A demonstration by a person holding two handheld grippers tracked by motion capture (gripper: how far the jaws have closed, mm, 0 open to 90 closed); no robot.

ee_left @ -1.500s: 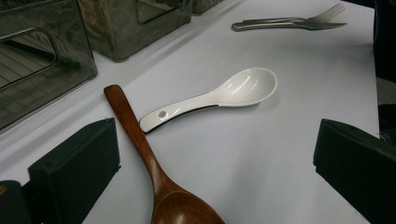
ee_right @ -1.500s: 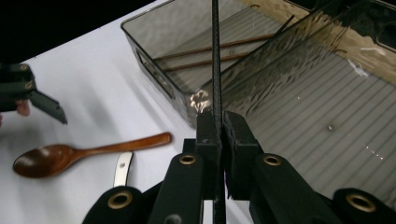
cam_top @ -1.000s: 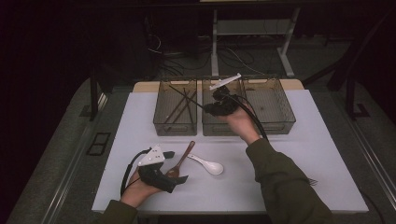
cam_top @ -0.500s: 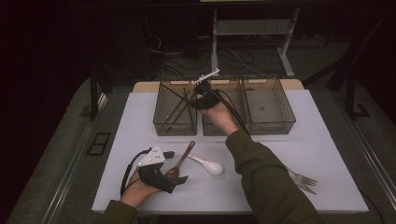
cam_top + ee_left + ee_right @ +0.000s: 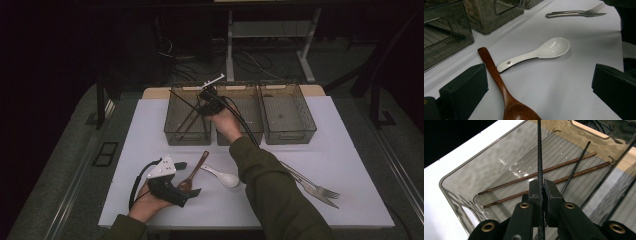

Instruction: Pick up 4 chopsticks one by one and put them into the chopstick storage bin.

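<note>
The high view is looking forward and down from above the person's side of the table (image 5: 350, 165), taking in the whole white top with the left bin (image 5: 187, 117) at its far edge. The left gripper view is sitting low and close over the table (image 5: 574, 82), facing across the wooden spoon (image 5: 499, 82) and white spoon (image 5: 541, 51) towards that bin (image 5: 446, 35); both spoons (image 5: 192, 172) (image 5: 222, 176) are also appearing in the high view, nearer than the bin. The right gripper view is looking steeply down, very near, into the left bin (image 5: 459, 182), sharing its brown chopsticks (image 5: 536, 173) with the high view (image 5: 187, 120).
</note>
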